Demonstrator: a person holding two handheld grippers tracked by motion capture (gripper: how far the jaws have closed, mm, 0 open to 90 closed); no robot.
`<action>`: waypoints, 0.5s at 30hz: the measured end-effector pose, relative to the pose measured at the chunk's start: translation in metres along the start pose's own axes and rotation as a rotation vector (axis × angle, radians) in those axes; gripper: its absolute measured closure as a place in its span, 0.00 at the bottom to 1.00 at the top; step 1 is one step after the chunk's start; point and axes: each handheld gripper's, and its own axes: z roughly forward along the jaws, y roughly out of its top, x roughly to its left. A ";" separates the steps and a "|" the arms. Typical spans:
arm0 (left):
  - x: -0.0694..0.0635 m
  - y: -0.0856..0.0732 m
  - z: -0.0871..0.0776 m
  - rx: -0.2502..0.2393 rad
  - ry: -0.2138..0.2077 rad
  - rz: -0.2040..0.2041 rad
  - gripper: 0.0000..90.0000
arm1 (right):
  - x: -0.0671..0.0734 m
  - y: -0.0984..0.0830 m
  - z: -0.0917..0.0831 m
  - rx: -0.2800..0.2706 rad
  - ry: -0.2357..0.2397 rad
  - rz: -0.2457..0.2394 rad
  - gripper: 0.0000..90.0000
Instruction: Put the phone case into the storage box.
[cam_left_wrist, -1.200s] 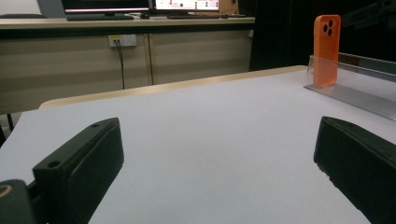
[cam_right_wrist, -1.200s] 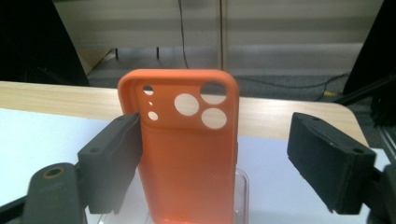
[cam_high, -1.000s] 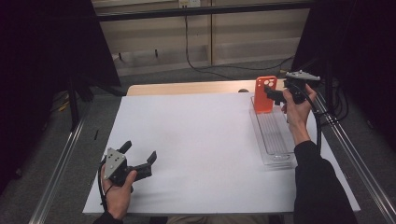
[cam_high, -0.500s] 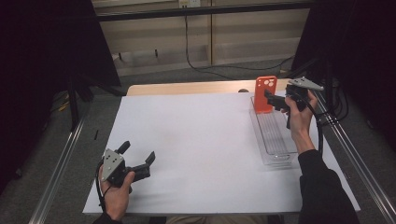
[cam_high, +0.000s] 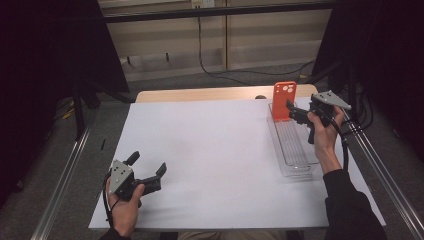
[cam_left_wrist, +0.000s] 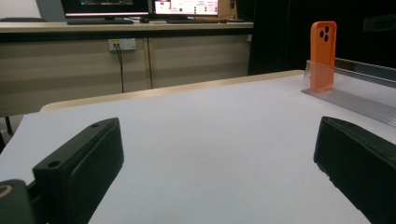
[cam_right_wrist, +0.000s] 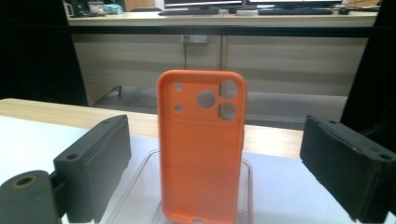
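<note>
The orange plastic phone case (cam_high: 284, 101) stands upright at the far end of the long clear ribbed plastic tray (cam_high: 295, 150), at about two o'clock on the white sheet-covered table (cam_high: 215, 150) in the high view. Its bottom edge is cut off at the lower border of the right gripper view, so how it seats in the tray cannot be made out there, and the tray's clear walls (cam_right_wrist: 140, 186) are faint against the white surface. The case's long axis runs vertically; its camera cut-outs sit at the top, and the face with those cut-outs is turned toward the person's side of the table. The right gripper (cam_high: 294, 114) is held just on the near side of the case, at about four o'clock from it in the high view, with its grey plate uppermost; in the right gripper view (cam_right_wrist: 224, 177) its two black jaws stand wide apart with the case (cam_right_wrist: 201, 144) between them, one jaw to each side and neither touching it. Part of that gripper's body is covered by the person's right hand (cam_high: 325, 135). The left gripper (cam_high: 147, 172) rests low at about seven o'clock on the table, well apart from the case, its jaws also spread; in the left gripper view (cam_left_wrist: 219, 177) only bare white surface lies between them, and the case (cam_left_wrist: 323, 53) shows far off at one o'clock with the tray (cam_left_wrist: 355, 95) trailing toward the right edge.
</note>
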 end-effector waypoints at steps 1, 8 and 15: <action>0.000 0.000 0.000 0.000 -0.002 -0.002 0.02 | 0.001 0.001 -0.002 0.006 0.005 0.008 0.07; 0.000 0.000 0.000 -0.003 -0.005 -0.003 0.02 | 0.005 0.001 -0.015 -0.017 0.031 -0.002 0.05; -0.001 0.000 -0.002 -0.009 -0.006 -0.010 0.02 | 0.008 0.002 -0.030 -0.048 0.038 -0.015 0.03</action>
